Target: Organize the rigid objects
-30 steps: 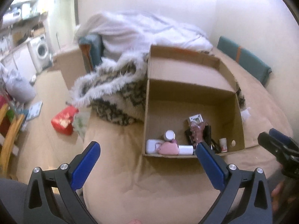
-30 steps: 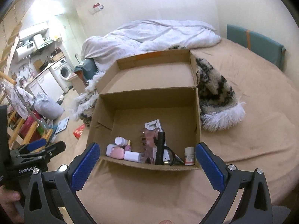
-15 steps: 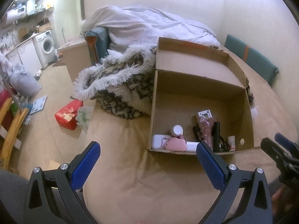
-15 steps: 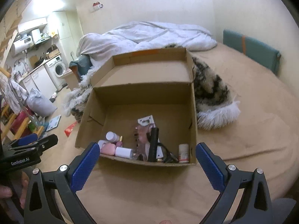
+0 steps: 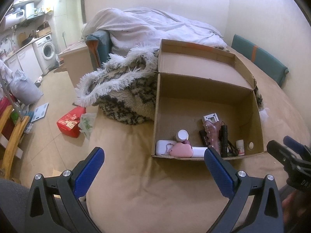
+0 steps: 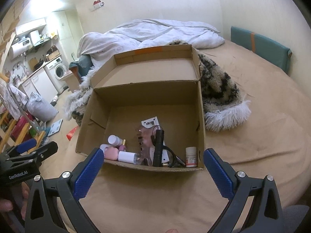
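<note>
An open cardboard box [image 5: 206,85] [image 6: 143,95] sits on the tan bed. Along its near wall lie a pink pouch [image 5: 181,150] [image 6: 110,153], a white-capped bottle [image 5: 182,135] [image 6: 113,139], a white tube [image 6: 127,156], a clear pink comb-like piece [image 5: 211,134] [image 6: 144,141], a black flashlight [image 5: 224,136] [image 6: 158,145] and a small white pill bottle [image 5: 240,147] [image 6: 191,156]. My left gripper [image 5: 154,165] is open and empty, short of the box's left front. My right gripper [image 6: 151,167] is open and empty, just before the box's near wall.
A furry black-and-white blanket [image 5: 124,93] [image 6: 219,97] lies behind and beside the box. A white duvet [image 5: 155,27] is piled at the back. A teal cushion [image 6: 260,46] leans on the right wall. Left of the bed is floor with a red bag [image 5: 69,123].
Both grippers have moved back and up a little from the box; the view has shifted so the box sits more to the right in the left wrist view. Both stay open.
</note>
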{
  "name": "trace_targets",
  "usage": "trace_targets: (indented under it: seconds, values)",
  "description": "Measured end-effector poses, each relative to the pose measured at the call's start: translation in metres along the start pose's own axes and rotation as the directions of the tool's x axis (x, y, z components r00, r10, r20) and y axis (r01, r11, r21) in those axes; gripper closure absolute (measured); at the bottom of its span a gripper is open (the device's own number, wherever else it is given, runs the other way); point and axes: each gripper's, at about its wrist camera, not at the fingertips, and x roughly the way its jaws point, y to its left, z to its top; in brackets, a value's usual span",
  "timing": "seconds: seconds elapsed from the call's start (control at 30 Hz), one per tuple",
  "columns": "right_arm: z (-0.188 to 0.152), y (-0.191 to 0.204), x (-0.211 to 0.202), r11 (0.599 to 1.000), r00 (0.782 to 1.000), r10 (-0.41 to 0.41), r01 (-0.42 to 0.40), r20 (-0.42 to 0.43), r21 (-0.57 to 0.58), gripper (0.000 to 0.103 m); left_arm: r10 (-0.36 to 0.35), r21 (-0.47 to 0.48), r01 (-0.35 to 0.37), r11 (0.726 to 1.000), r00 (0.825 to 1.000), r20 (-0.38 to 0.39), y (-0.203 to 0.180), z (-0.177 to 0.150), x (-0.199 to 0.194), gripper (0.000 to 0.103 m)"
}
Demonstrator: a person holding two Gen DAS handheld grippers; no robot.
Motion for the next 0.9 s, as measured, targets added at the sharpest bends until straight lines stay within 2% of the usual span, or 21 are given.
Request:
trace_targets:
  seconds: [0.9]
  values:
    - [-0.0010,-0.0021,0.0038,1.000,1.000,0.007,-0.007,-0.015,-0.001,0.000,0.003,0.021,-0.004,1.000,1.000,0.005,-0.0025,-0.0012,-0.0022,0.001]
